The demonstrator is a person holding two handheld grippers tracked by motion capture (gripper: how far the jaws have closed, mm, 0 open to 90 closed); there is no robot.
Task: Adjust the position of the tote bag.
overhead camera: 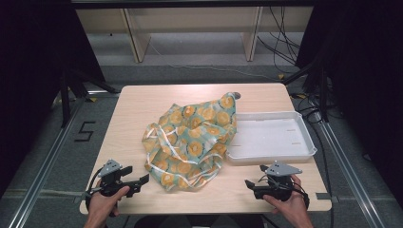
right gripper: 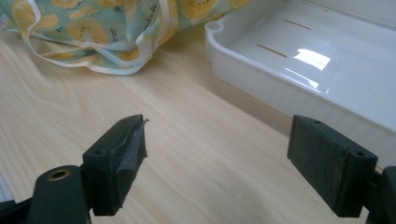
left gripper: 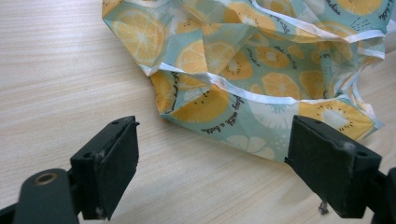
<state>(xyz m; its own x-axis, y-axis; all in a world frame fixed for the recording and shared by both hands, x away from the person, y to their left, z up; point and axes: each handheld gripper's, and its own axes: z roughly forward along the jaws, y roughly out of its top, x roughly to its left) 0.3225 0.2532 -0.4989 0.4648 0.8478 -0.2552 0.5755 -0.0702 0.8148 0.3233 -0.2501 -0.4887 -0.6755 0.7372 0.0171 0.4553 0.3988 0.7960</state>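
The bag [overhead camera: 192, 140] lies crumpled in the middle of the tabletop [overhead camera: 142, 102], a teal cloth printed with orange slices, its white-edged handles tangled in the folds. Its right edge touches the tray [overhead camera: 273, 154]. Nothing is done with it yet, as I judge it: no fold is laid, no corner is lifted, so the whole job of straightening or folding it lies ahead.

My left claw [overhead camera: 141, 180] rests near the front edge, jaws wide and holding nothing, aimed at the bag's nearest corner [left gripper: 275, 151], which lies just beyond the jaws. My right claw [overhead camera: 250, 186] sits at the front right, also wide and bare, with the tray's near wall [right gripper: 280, 95] just ahead.

The tray is white and holds nothing. It crowds the bag's right side, so spreading the cloth that way looks cramped.
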